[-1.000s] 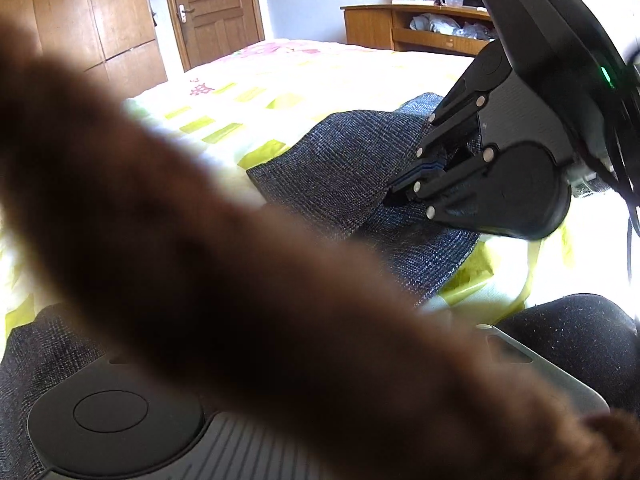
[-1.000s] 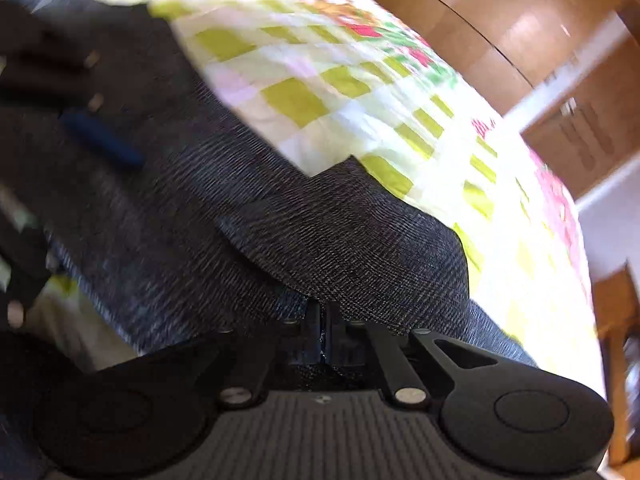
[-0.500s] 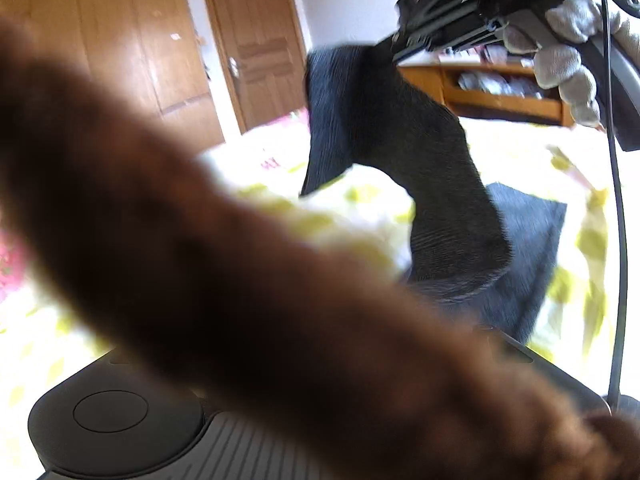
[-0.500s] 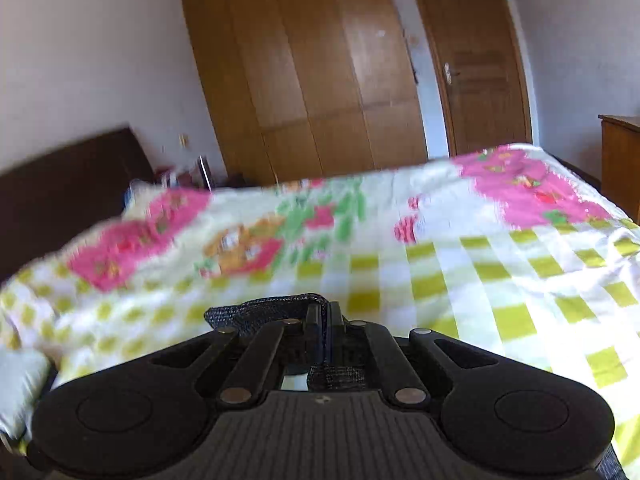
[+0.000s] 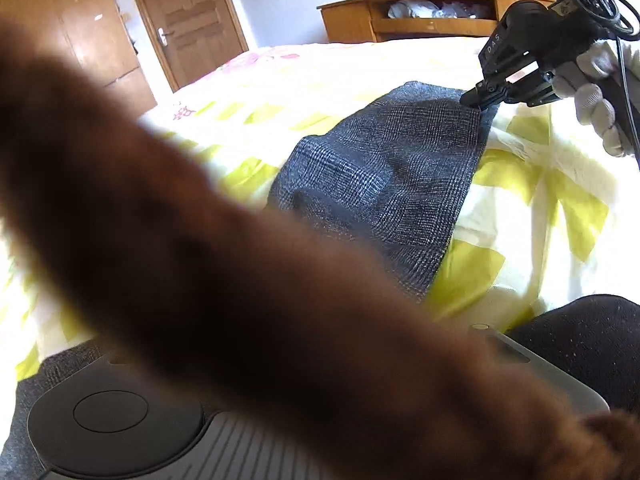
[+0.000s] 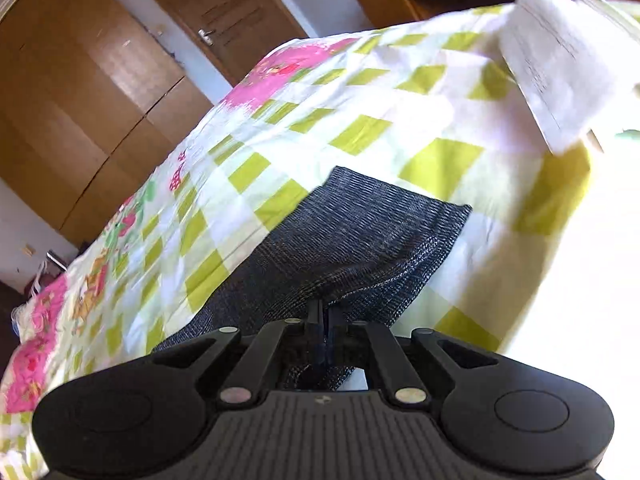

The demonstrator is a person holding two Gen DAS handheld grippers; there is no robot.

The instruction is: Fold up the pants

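Observation:
Grey plaid pants (image 5: 384,176) lie on the bed's yellow-checked cover (image 5: 540,184), one layer folded over another. In the left wrist view my right gripper (image 5: 478,98), held by a gloved hand (image 5: 596,92), is shut on the pants' far corner, low over the bed. From the right wrist the same gripper (image 6: 322,320) pinches the cloth, and the pants (image 6: 352,240) stretch away from it. A blurred brown fuzzy strip (image 5: 200,240) crosses the left wrist view and hides the left gripper's fingers; only its body shows at the bottom.
A wooden door (image 5: 188,20) and wardrobe (image 6: 80,100) stand beyond the bed. A wooden desk (image 5: 420,12) with clutter is at the back right. A white sheet-like object (image 6: 552,60) lies on the bed's right side. A dark-clad leg (image 5: 580,340) is at the near edge.
The right gripper swung the pants end high into the air, then brought it down onto the bed, laying the cloth over the lower layer. The brown strip stays across the left view.

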